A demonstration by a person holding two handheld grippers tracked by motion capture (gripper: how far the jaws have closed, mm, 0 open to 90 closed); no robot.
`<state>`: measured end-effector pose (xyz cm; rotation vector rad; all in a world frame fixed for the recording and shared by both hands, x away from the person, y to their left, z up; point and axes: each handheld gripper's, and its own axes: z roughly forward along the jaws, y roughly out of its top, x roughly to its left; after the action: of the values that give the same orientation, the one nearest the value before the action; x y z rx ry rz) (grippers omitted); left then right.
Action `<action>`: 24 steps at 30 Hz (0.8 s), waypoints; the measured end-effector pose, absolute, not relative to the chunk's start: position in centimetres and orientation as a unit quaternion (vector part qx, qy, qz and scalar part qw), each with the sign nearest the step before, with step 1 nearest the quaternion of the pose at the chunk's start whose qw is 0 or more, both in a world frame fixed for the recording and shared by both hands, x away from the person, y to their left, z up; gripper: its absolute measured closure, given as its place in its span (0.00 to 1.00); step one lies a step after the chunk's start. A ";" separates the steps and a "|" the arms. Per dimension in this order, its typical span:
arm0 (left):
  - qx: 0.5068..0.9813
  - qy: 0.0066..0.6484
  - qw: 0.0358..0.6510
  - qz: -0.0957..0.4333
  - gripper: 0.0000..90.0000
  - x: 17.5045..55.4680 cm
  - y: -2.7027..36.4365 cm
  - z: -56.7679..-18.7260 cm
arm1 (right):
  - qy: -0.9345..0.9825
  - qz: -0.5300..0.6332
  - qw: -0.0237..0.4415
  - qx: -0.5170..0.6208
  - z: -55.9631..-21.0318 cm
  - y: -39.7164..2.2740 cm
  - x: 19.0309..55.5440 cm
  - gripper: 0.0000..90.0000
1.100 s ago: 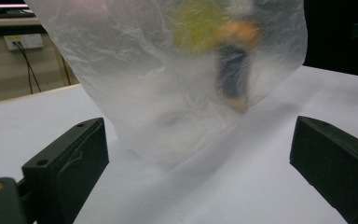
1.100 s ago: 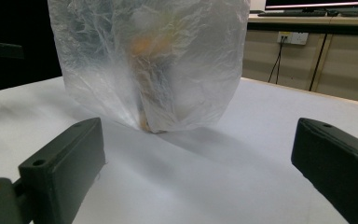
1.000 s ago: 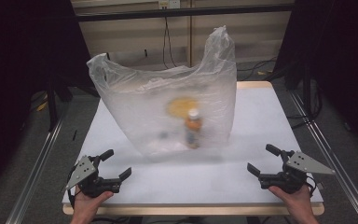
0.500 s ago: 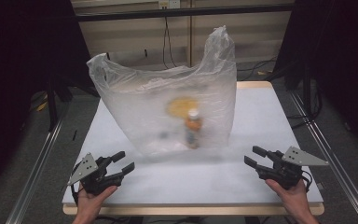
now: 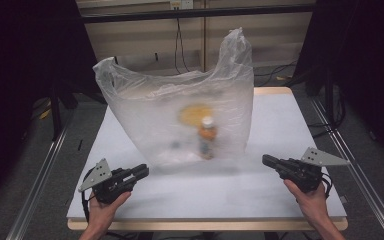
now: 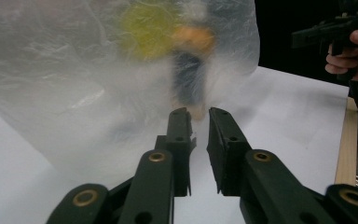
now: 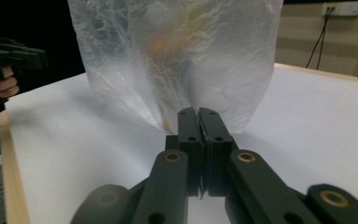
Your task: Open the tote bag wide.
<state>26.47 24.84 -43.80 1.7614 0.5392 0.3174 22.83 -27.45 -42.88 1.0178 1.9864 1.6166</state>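
A big translucent plastic bag (image 5: 150, 115) stands upright in the middle of the white table (image 5: 280, 115). Through its wall I make out a blurred bottle (image 5: 206, 138) with a white cap, and a yellow round shape (image 5: 196, 114) behind it. My left gripper (image 5: 142, 171) sits at the near left, pointing at the bag (image 6: 74, 79). Its jaws have just been closing and a narrow gap stays between its fingertips (image 6: 199, 112), with nothing in it. At the near right, my right gripper (image 5: 266, 160) has just closed too; its jaws (image 7: 198, 111) meet on nothing, a little short of the bag (image 7: 168, 56).
The table's wooden edge (image 5: 205, 224) runs along the front. Metal rails (image 5: 40, 175) flank the table on both sides. Cables hang down the back wall (image 5: 180, 45). Bare white tabletop lies between the two grippers and the bag.
Both grippers' jaws have swung from wide apart to nearly together or together. Both hands have stayed in about the same spots. The bag and its contents have not moved.
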 end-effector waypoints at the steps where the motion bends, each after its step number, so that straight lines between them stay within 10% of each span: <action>1: 0.758 0.232 0.594 0.137 0.91 26.5 24.8 -43.8 | 0.706 0.579 0.184 0.364 -42.7 -27.4 22.9 1.00; 24: 0.757 0.217 0.606 0.115 1.00 29.6 22.1 -39.4 | 0.720 0.604 0.155 0.303 -36.2 -23.2 27.8 1.00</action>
<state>29.56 22.06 -39.41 1.7496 0.5014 0.2665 27.76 -23.19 -36.18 0.8687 2.0639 1.7319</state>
